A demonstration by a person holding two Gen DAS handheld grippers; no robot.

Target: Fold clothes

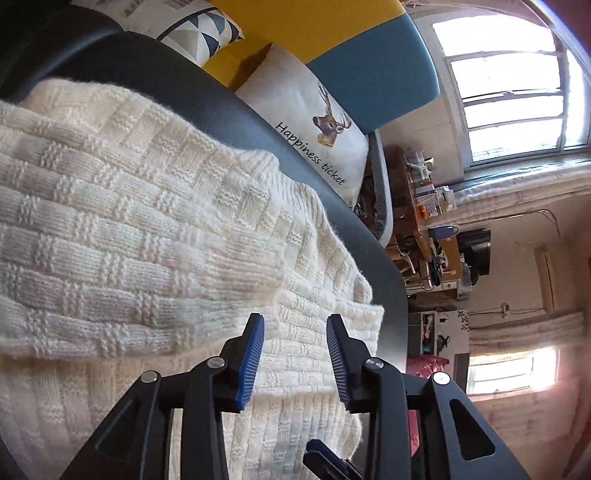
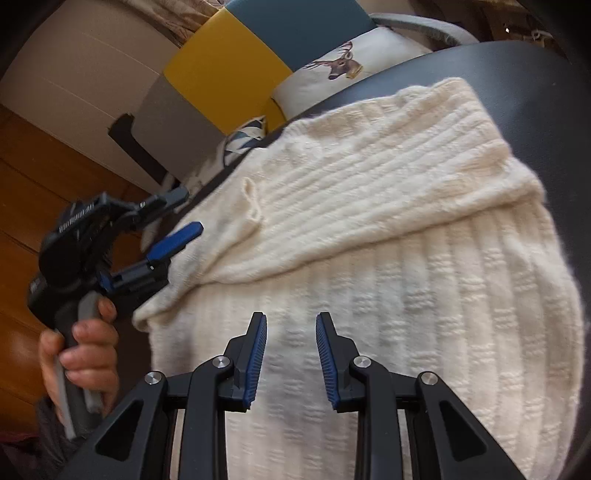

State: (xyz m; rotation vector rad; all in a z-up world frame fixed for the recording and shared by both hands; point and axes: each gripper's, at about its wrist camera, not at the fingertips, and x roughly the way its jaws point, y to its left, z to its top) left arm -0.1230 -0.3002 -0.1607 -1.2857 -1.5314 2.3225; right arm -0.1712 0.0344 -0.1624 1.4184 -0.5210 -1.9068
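A cream knitted sweater (image 1: 147, 229) lies spread on a dark table (image 1: 229, 122), with a sleeve folded across its body (image 2: 369, 192). In the left wrist view my left gripper (image 1: 295, 319) hovers open just over the sweater's edge, nothing between its blue pads (image 1: 253, 354). The right wrist view shows my right gripper (image 2: 291, 317) open above the sweater's body (image 2: 424, 332), holding nothing. The left gripper (image 2: 188, 212) also shows there, held in a hand (image 2: 85, 354) at the sweater's left edge, its fingers apart.
A cushion with a deer print (image 1: 314, 122) and a geometric cushion (image 1: 199, 29) lean on a yellow and blue sofa (image 1: 306, 26) behind the table. Beyond are a cluttered desk (image 1: 424, 221), windows (image 1: 509, 96) and a wooden floor (image 2: 37, 184).
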